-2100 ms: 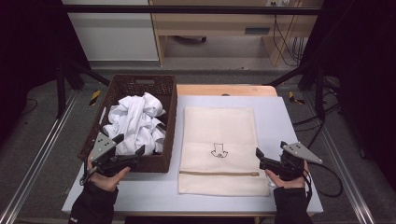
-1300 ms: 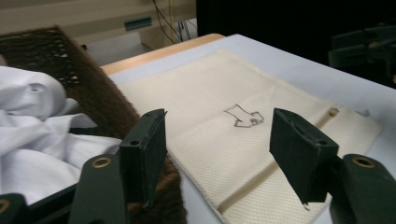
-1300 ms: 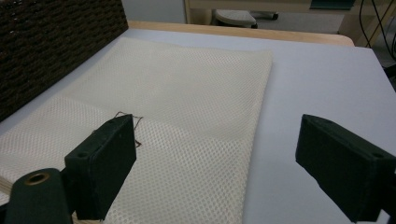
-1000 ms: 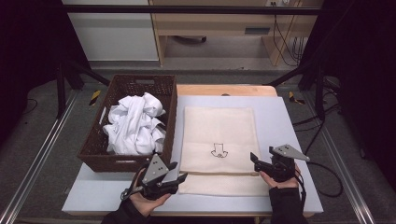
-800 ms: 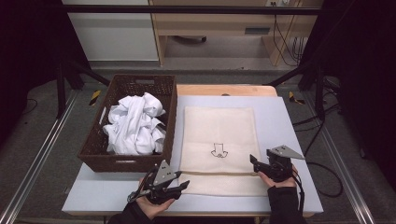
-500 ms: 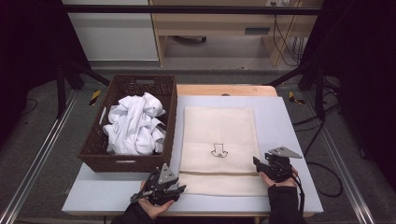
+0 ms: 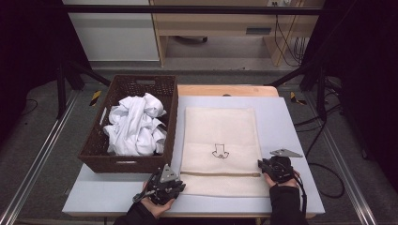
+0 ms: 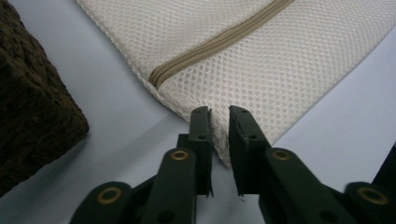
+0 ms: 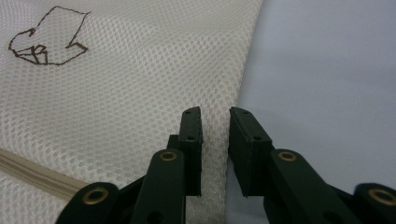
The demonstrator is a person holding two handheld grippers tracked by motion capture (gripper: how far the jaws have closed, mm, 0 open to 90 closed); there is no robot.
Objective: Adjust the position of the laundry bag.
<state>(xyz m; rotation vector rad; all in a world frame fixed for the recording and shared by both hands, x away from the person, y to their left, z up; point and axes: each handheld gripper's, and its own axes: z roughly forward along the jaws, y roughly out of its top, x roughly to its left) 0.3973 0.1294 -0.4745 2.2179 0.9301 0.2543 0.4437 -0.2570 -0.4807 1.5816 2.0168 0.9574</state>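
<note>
A cream mesh bag (image 7: 220, 136) lies flat on the table, with a tan zipper (image 7: 220, 174) across its near end and a small dark emblem (image 7: 219, 151) at its middle. My left gripper (image 7: 179, 187) rests at the bag's near left corner. In the left gripper view (image 8: 219, 116) its jaws stand a narrow gap apart, with the bag's (image 8: 261, 56) edge between them. My right gripper (image 7: 261, 164) sits at the bag's right edge, just above the zipper. Its jaws (image 9: 215, 116) are also slightly apart, straddling the edge of the bag (image 9: 116, 93).
A dark wicker basket (image 7: 129, 161) holding crumpled white clothes (image 7: 136, 124) stands left of the bag, close to my left gripper. The pale table (image 7: 281, 117) shows bare to the bag's right. A wooden board (image 7: 225, 90) lies beyond the far edge.
My left gripper has moved right from the basket's front to the bag's near left corner. My right gripper has shifted slightly nearer along the bag's right edge.
</note>
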